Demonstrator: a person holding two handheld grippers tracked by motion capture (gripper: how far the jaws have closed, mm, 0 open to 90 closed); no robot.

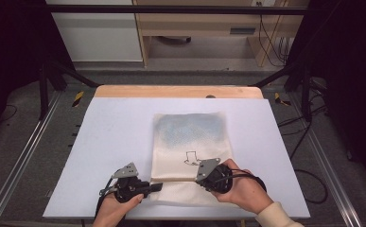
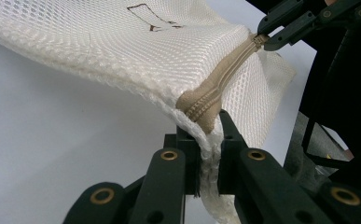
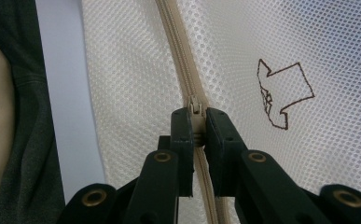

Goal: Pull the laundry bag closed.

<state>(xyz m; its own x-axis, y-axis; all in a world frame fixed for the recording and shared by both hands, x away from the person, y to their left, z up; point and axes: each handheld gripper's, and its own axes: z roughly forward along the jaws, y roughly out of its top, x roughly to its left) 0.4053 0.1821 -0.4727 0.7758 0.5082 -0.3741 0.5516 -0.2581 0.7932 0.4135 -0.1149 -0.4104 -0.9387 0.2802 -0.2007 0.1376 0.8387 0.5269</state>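
A white mesh bag lies on the pale table, with a beige zipper along its near end. My left gripper is shut on the bag's corner at the zipper's end and lifts that edge a little. My right gripper is shut on the zipper pull, partway along the zipper. In the high view the left gripper and the right gripper face each other along the zipper. A brown outline figure is drawn on the mesh.
The table's wooden far edge lies beyond the bag. Metal frame rails run down both sides, and cables trail at the right. A dark sleeve is close on the left in the right gripper view.
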